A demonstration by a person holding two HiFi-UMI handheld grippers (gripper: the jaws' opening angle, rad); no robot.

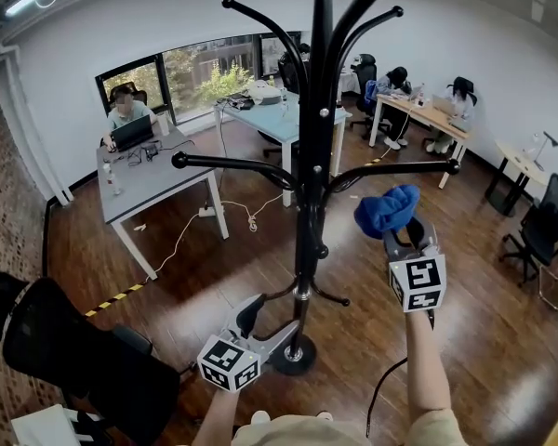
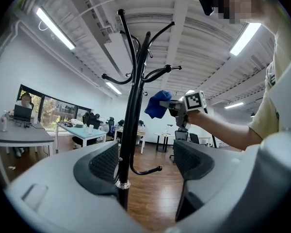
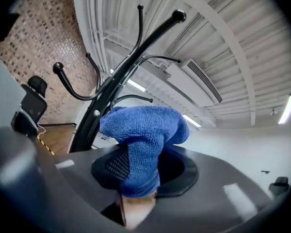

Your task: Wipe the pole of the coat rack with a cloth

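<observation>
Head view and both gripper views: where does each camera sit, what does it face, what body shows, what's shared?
Head view: on the head, looking down at pole, left gripper, right gripper; forearms show.
Left gripper view: low, looking up the pole between open jaws; arm, torso show.
Right gripper view: tilted upward past clamped blue cloth; no body.
Shared: pole, blue cloth.

The coat rack pole [image 1: 311, 184] is cut off by the head view's upper edge.
</observation>
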